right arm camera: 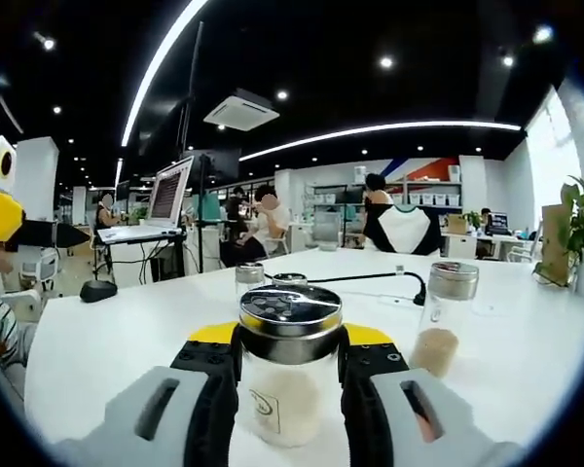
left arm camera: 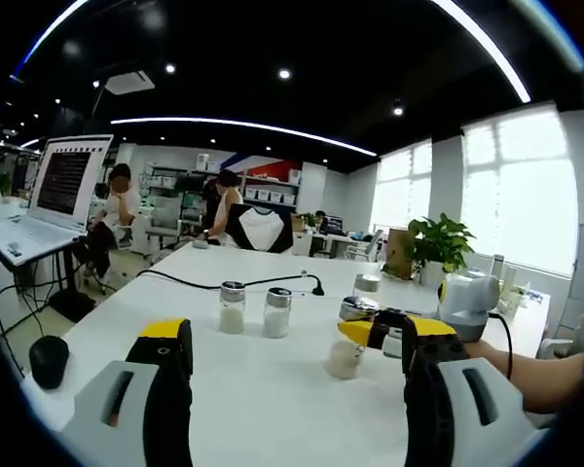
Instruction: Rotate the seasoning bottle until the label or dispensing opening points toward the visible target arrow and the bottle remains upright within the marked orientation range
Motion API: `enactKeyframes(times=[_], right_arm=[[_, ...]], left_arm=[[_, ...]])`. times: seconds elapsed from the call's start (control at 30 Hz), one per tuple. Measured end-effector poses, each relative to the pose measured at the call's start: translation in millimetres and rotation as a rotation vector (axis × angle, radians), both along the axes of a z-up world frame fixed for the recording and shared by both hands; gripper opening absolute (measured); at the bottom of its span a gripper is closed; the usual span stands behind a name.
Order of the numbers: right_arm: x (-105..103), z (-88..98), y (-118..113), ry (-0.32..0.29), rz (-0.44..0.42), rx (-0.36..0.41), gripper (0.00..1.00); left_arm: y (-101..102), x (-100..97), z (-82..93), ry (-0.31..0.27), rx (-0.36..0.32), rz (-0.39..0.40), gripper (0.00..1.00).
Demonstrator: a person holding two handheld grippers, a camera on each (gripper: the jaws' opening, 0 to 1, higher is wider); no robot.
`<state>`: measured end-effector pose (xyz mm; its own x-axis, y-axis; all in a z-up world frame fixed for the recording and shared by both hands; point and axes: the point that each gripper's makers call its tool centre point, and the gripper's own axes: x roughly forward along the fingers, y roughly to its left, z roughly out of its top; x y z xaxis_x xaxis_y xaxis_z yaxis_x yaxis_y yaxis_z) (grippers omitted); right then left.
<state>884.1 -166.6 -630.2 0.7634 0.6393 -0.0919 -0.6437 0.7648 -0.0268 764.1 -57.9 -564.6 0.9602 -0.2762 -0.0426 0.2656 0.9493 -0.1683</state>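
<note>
My right gripper (right arm camera: pixel 290 342) is shut on a clear seasoning bottle (right arm camera: pixel 287 394) holding white grains under a perforated metal lid. The bottle stands upright between the yellow-tipped jaws on the white table (right arm camera: pixel 117 341). A small printed mark faces the camera low on the glass. In the left gripper view the same bottle (left arm camera: pixel 345 356) stands right of centre, with the right gripper (left arm camera: pixel 382 334) reaching in from the right and clamped on it. My left gripper (left arm camera: pixel 294 336) is open, jaws wide apart over bare table with nothing between them, and it sits left of the held bottle.
Two small shakers (left arm camera: pixel 232 307) (left arm camera: pixel 276 312) stand side by side mid-table. A bottle with brown seasoning (right arm camera: pixel 448 319) stands to the right. A black cable (left arm camera: pixel 190 282) crosses the far table. A mouse (left arm camera: pixel 49 360), a laptop (left arm camera: pixel 54 199), a plant (left arm camera: pixel 438 248) and seated people (left arm camera: pixel 258 219) lie beyond.
</note>
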Motion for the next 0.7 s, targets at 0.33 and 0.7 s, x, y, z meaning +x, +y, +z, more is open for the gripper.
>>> enactKeyframes(times=[0.33,0.7], right_arm=[[0,3.5,-4,-0.006,-0.031,-0.046,0.43],[-19,22.1,-14,0.009,-0.003,-0.006,0.48]], left_arm=[[6,2.2,-1.9,0.002,0.0,0.001,0.94],[-2,2.4,-0.5,-0.01,0.04,-0.03,0.94]])
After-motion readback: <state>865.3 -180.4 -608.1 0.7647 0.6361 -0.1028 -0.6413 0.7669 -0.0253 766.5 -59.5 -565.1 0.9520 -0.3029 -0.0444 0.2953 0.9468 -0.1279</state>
